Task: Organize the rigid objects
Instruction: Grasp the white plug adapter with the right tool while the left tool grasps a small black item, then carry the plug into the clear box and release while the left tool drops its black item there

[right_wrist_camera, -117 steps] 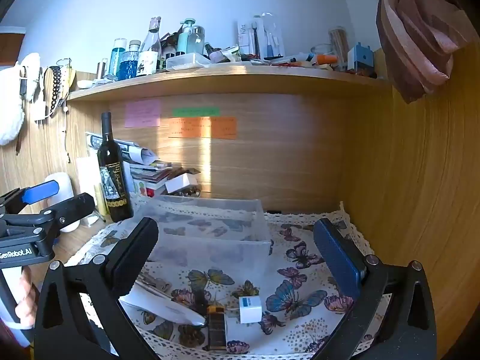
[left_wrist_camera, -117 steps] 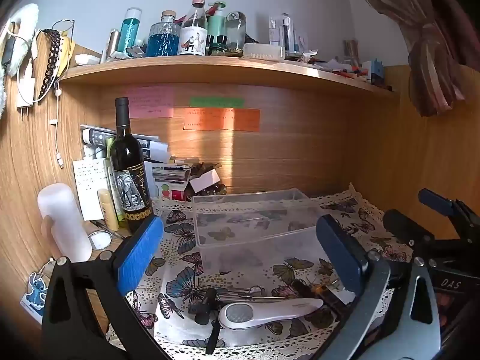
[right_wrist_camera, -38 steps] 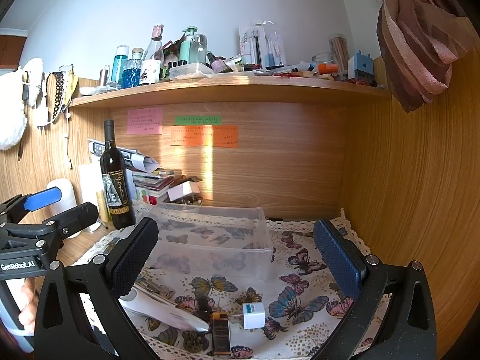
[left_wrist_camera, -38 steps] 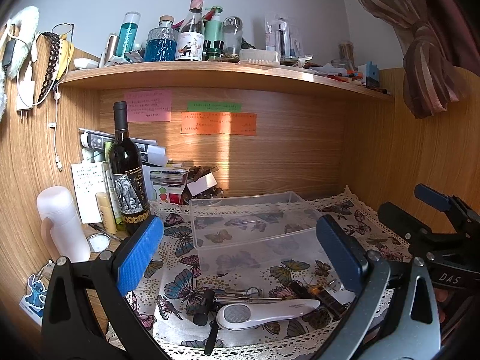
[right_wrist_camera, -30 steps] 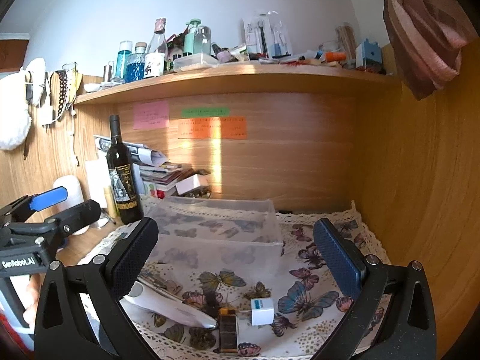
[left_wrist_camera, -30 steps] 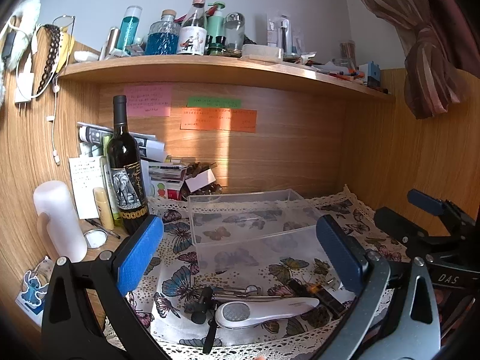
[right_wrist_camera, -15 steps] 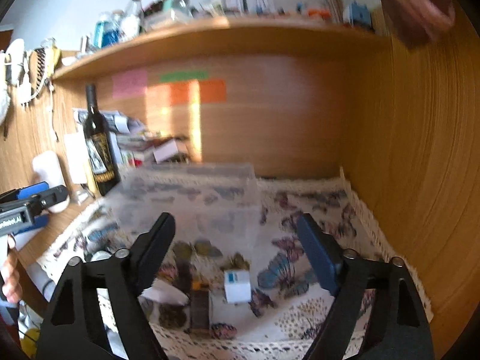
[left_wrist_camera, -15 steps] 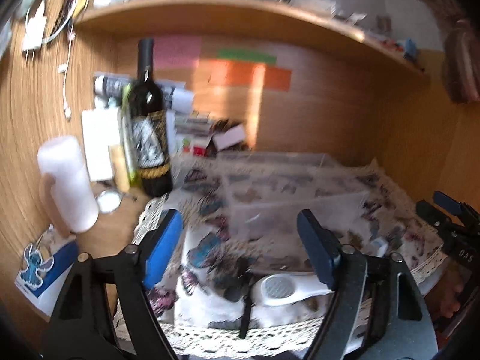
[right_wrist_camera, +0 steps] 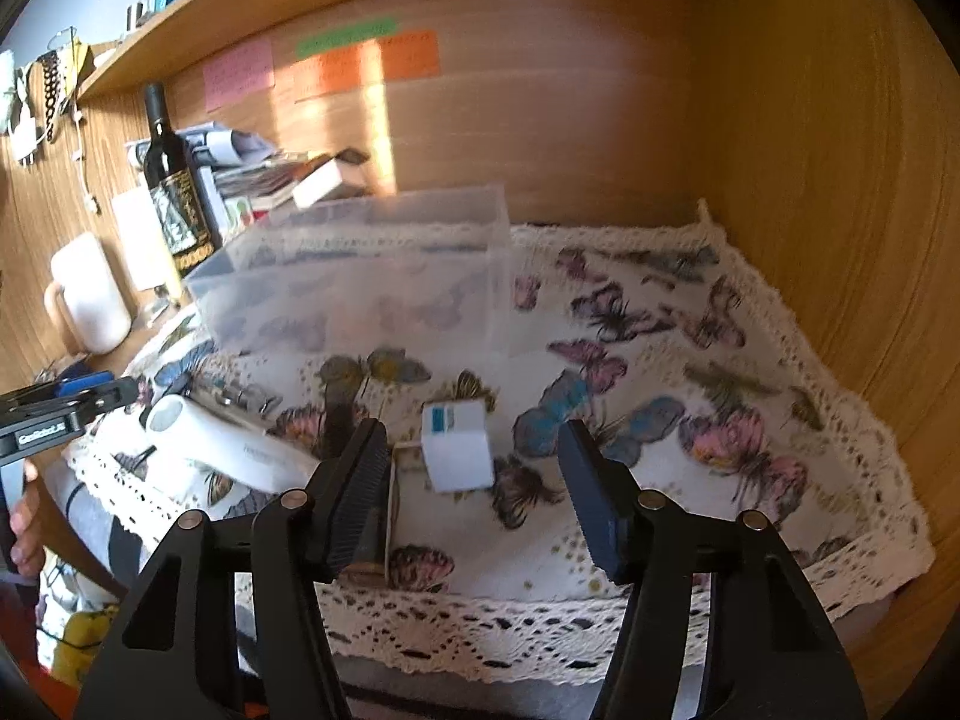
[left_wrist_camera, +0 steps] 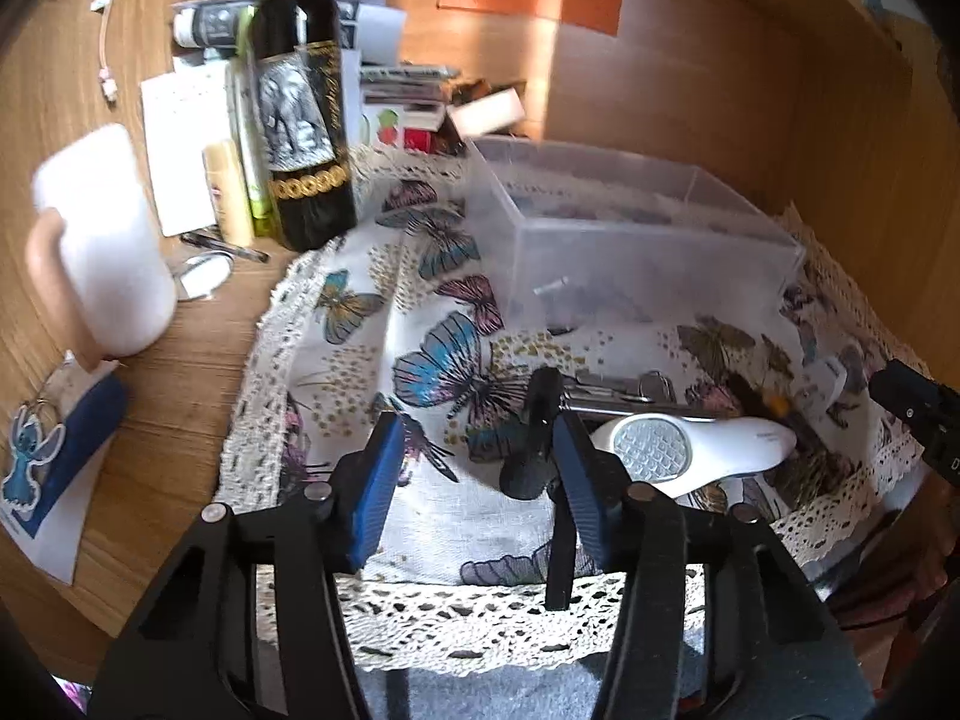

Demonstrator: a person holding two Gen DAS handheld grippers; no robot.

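Right gripper (right_wrist_camera: 474, 480) poised half-open, empty, over small white box (right_wrist_camera: 456, 447) lying between its fingers on butterfly cloth (right_wrist_camera: 660, 360); clear bin (right_wrist_camera: 360, 276) just beyond; left gripper (left_wrist_camera: 474, 480) likewise parted, empty.

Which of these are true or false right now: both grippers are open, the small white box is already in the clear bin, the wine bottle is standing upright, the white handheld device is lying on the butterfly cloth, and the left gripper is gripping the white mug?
1. Both grippers are open. True: the left gripper and right gripper each show a gap between the pads and hold nothing.
2. The small white box is in the clear bin. False: it sits on the butterfly cloth, in front of the bin.
3. The wine bottle stands upright. True.
4. The white handheld device lies on the cloth. True.
5. The left gripper grips the white mug. False: the mug stands apart, off to the left on the wood.
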